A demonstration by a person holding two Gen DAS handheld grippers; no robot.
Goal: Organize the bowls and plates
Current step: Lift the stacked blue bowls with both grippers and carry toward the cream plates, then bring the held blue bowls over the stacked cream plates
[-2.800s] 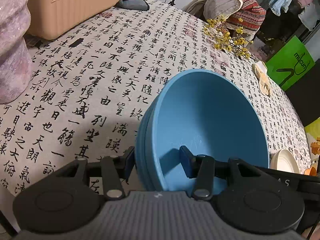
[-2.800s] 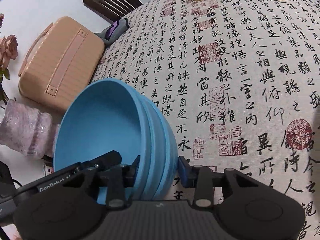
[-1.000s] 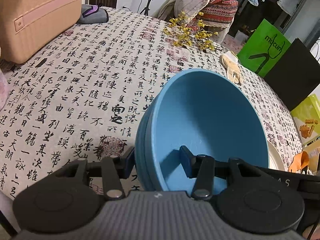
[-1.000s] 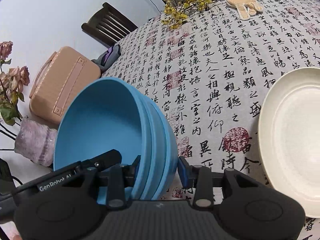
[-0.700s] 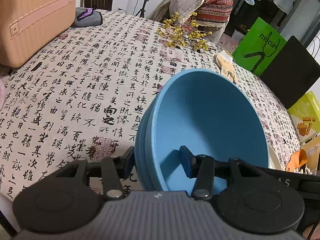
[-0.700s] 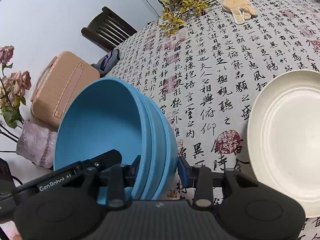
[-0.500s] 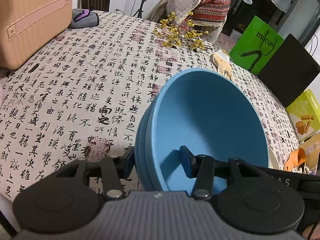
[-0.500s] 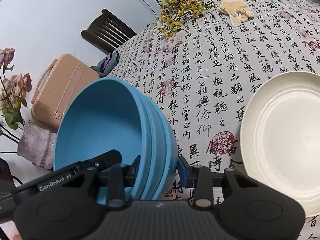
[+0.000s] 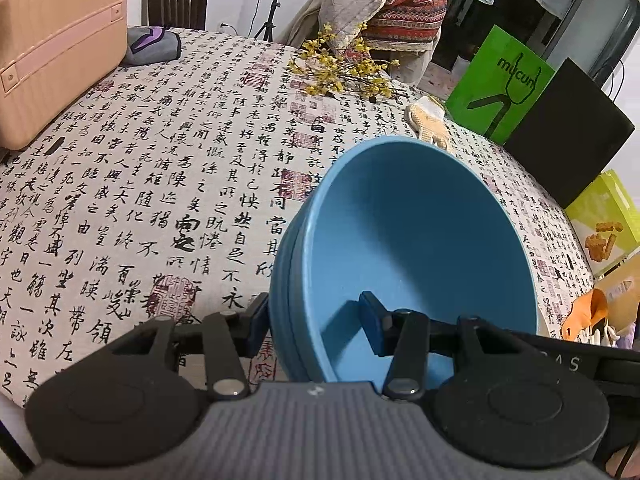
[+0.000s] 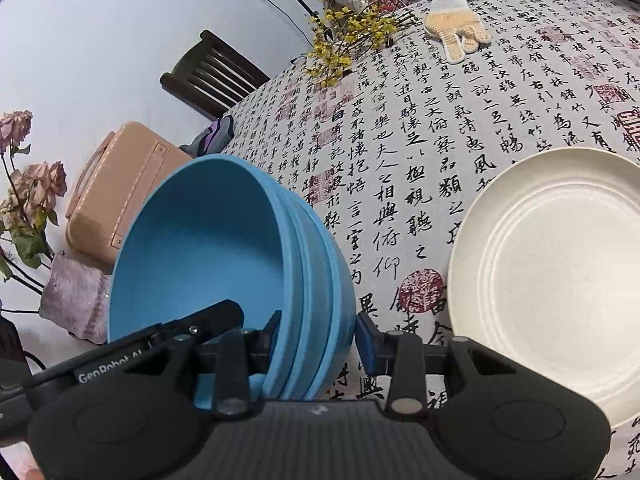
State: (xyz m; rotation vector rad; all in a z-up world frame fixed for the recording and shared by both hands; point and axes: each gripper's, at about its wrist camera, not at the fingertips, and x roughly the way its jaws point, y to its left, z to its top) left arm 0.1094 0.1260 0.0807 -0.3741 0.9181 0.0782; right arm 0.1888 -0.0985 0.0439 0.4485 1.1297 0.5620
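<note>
Right wrist view: my right gripper [image 10: 316, 338] and left gripper [image 9: 314, 326] each clamp the nested blue bowls' [image 10: 224, 264] rim; transport step, next lowering beside the cream round plate [image 10: 560, 280].

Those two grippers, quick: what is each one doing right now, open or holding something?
Left gripper: shut on the stack of blue bowls, clamping its rim.
Right gripper: shut on the same stack of blue bowls, at the opposite rim.

Soft, even indoor light, moderately bright. Both fisheye views bend strongly at the edges. Focus is sharp, without blur. The blue bowls [image 9: 420, 240] shade the tablecloth [image 9: 160, 184] beneath, lower centre.
</note>
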